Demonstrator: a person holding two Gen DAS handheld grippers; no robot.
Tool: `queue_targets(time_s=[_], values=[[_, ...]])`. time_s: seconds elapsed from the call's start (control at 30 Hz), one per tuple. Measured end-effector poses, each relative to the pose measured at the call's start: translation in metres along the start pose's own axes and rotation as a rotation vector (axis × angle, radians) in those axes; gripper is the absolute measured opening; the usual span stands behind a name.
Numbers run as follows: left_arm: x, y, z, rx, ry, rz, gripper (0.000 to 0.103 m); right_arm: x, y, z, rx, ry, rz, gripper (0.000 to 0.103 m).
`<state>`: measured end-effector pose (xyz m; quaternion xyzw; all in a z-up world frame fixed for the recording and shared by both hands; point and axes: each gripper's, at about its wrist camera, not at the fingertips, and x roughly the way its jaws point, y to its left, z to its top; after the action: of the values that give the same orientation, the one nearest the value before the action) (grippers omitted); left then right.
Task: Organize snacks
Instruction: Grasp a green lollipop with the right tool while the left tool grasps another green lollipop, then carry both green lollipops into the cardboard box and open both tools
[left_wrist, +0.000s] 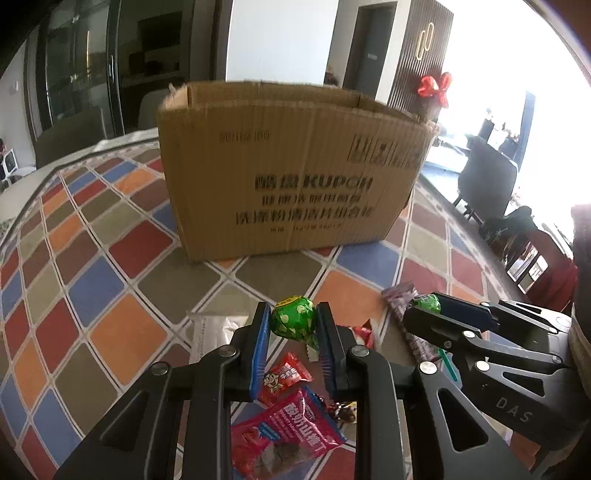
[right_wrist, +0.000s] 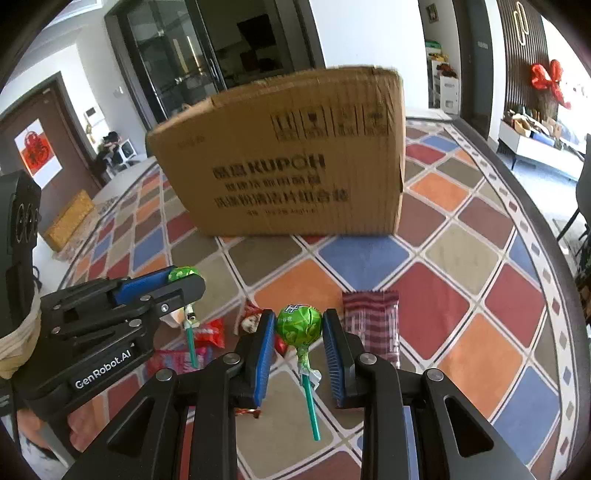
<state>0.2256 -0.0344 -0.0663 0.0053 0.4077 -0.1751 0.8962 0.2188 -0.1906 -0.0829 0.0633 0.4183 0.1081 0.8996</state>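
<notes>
My left gripper (left_wrist: 292, 320) is shut on a green lollipop (left_wrist: 291, 318), held above the table. My right gripper (right_wrist: 299, 325) is shut on a second green lollipop (right_wrist: 298, 324), its teal stick hanging down. Each gripper shows in the other's view: the right gripper (left_wrist: 428, 306) at the lower right, the left gripper (right_wrist: 184, 276) at the left. An open cardboard box (left_wrist: 291, 177) stands ahead of both on the checkered tablecloth (left_wrist: 110, 280); it also shows in the right wrist view (right_wrist: 280, 162). Loose snacks lie below the grippers: a pink packet (left_wrist: 288, 432), a red packet (left_wrist: 284, 376) and a plaid wrapper (right_wrist: 371, 325).
A clear plastic packet (left_wrist: 210, 332) lies left of my left gripper. The table's edge (right_wrist: 546, 251) curves along the right, with chairs (left_wrist: 487, 177) and room furniture beyond. A yellow box (right_wrist: 70, 221) sits on the floor at the far left.
</notes>
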Motion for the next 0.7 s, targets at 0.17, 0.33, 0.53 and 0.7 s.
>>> queue_targets(time_s=[0.17, 0.33, 0.53, 0.7], values=[[-0.017, -0.001, 0.012, 0.003, -0.045, -0.001, 0.026, -0.013, 0.004, 0.010, -0.008, -0.043, 0.012, 0.028], [-0.027, -0.001, 0.027, 0.005, -0.079, 0.009, 0.025, -0.024, 0.006, 0.028, -0.018, -0.090, 0.011, 0.028], [-0.040, 0.003, 0.049, -0.001, -0.127, 0.016, 0.025, -0.035, 0.010, 0.053, -0.047, -0.148, 0.000, 0.028], [-0.050, 0.006, 0.072, -0.005, -0.164, 0.017, 0.026, -0.046, 0.015, 0.077, -0.068, -0.197, 0.000, 0.028]])
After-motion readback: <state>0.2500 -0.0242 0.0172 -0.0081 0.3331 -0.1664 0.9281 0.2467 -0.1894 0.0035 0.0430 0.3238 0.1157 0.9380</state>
